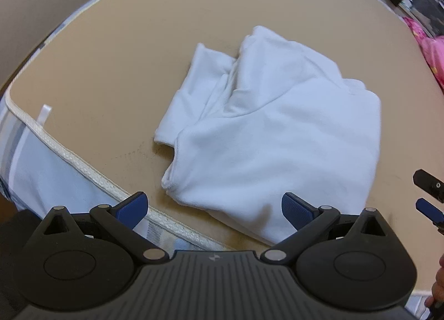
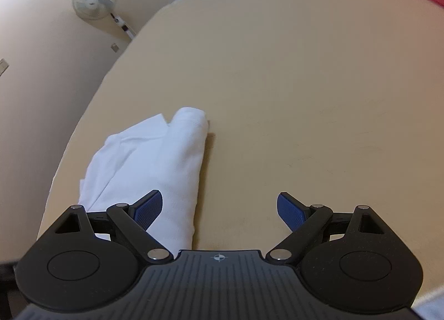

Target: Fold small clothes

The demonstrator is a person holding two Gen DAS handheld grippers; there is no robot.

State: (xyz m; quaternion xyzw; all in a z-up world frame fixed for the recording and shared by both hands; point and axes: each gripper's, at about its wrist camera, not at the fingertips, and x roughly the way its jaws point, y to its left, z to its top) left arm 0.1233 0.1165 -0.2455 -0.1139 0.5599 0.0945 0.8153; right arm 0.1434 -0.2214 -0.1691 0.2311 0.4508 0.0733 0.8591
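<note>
Left wrist view: my left gripper [image 1: 213, 209] hangs with blue pads apart over the folded white fleece garment [image 1: 272, 131] on the tan mattress [image 1: 111, 70]. My right gripper [image 2: 219, 210] likewise gapes, empty. Soft, light, floppy, I judge; best pinched at a doubled hem.

The left gripper [image 1: 215, 209] and right gripper [image 2: 219, 207] look alike: matte black bodies with ribbed, dark grey centre plates bearing a small round crosshair mark, round black discs at either side, silver pivot pins on angled black linkage arms, and textured blue pads [image 1: 133, 207] on the fingers. A sliver of skin shows at the left view's lower right edge.
</note>
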